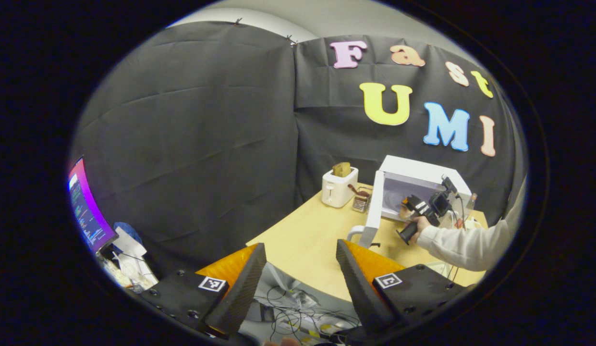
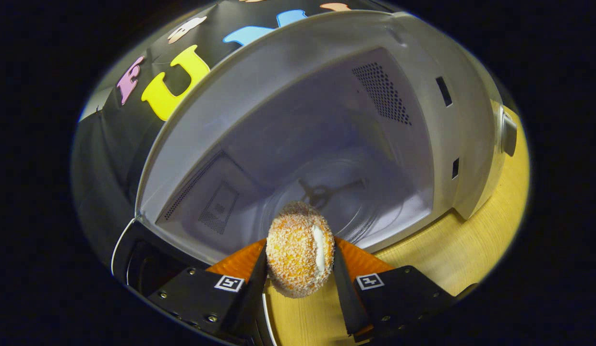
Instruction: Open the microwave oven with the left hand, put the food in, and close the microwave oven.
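A: Right gripper [image 2: 300, 269] is clamped on the food [image 2: 300, 249], both fingers pressing its sides, at the mouth of the microwave oven [image 2: 298, 144], just short of the turntable [image 2: 336, 202].

B: Why so low and centred?

A: We judge it lines up for a set-down on the glass plate. Door [image 1: 373, 211] is swung wide so nothing blocks us.

B: Left gripper [image 1: 300, 278]?

A: Fingers spread, nothing between them, well back from the microwave oven, off the edge of the table [image 1: 302, 240]. We reckon it waits clear until the door needs closing.

B: Anything else by the microwave oven?

A: Toaster [image 1: 338, 187] beside its door.
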`<state>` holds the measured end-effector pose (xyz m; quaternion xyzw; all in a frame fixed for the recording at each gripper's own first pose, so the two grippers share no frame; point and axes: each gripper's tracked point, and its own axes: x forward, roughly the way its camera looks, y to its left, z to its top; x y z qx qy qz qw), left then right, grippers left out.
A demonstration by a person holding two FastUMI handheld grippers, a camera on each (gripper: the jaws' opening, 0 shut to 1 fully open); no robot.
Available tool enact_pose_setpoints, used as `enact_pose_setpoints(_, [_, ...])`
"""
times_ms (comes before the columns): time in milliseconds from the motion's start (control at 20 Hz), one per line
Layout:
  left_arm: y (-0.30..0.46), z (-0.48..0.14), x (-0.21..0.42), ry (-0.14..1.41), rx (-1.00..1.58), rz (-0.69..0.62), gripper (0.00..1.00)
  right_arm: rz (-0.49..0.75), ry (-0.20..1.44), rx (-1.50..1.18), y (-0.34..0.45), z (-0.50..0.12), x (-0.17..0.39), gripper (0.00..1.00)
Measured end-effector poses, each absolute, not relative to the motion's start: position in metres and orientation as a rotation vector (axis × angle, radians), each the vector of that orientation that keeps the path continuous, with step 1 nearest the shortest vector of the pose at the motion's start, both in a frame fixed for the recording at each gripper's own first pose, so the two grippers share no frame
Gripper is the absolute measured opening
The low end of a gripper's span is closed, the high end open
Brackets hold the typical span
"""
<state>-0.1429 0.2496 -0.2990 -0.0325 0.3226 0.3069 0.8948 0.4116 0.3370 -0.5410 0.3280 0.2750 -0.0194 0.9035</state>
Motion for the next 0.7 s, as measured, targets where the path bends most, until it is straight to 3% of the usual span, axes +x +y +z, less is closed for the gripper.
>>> enact_pose_setpoints(450, [0.246,-0.311,-0.145,0.765,-0.047,0.645,0.98,-0.178,0.415,0.678,0.316,-0.541,0.453,0.69])
enact_pose_setpoints(500, [0.246,-0.313,-0.145,0.772,-0.049,0.648,0.97,-0.193,0.405,0.667,0.313,-0.544,0.457,0.74])
enact_pose_setpoints(700, [0.248,-0.325,-0.154,0.804,-0.067,0.664,1.0,-0.238,0.374,0.651,0.307,-0.551,0.465,0.74])
